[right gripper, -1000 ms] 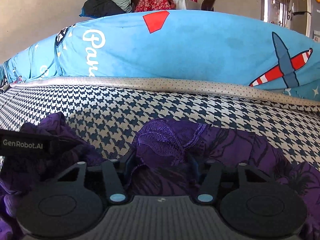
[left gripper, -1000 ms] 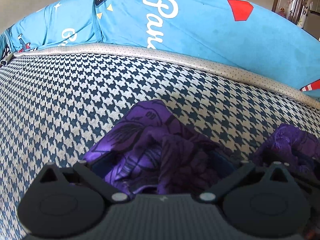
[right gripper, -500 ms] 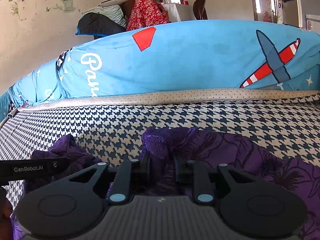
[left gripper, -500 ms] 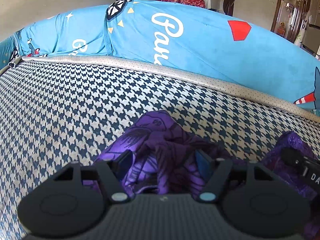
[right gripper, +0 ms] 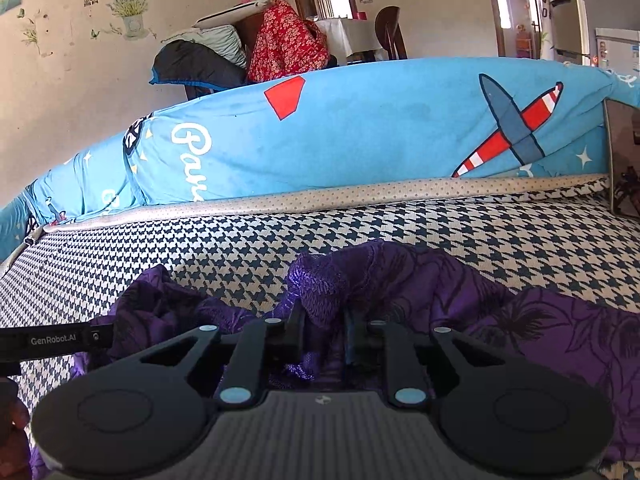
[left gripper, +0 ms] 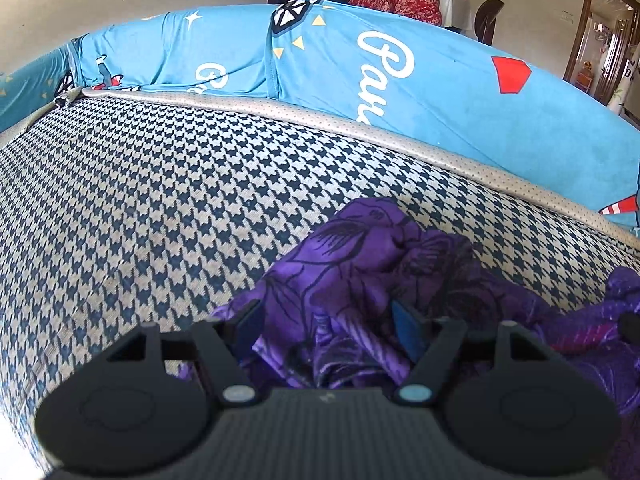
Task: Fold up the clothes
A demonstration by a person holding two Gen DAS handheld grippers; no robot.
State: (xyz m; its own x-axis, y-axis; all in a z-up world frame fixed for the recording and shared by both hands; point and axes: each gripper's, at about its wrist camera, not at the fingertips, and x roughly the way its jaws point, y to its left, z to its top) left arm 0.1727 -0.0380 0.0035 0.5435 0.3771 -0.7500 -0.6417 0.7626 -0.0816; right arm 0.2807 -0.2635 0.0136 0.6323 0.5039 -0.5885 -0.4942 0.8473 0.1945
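Note:
A crumpled purple garment (left gripper: 352,264) with a dark floral print lies on a houndstooth cushion (left gripper: 140,200). In the left wrist view my left gripper (left gripper: 326,320) is half closed around a thick bunch of that cloth, which fills the gap between its fingers. In the right wrist view the purple garment (right gripper: 440,280) spreads to the right. There my right gripper (right gripper: 323,320) is shut on a lacy edge of the cloth, with its fingers close together. The left tool's body (right gripper: 60,338) shows at the left edge, in front of another raised bunch of the cloth.
A blue printed bolster (right gripper: 360,132) runs along the back of the houndstooth cushion (right gripper: 520,232), behind a beige piped edge (right gripper: 360,196). A hand (right gripper: 12,428) shows at the bottom left. Piled clothes (right gripper: 288,44), a chair and a doorway stand behind.
The left gripper went from wide open to half closed around the cloth. The right fingers closed tight on the edge. Both views have risen, showing more of the room.

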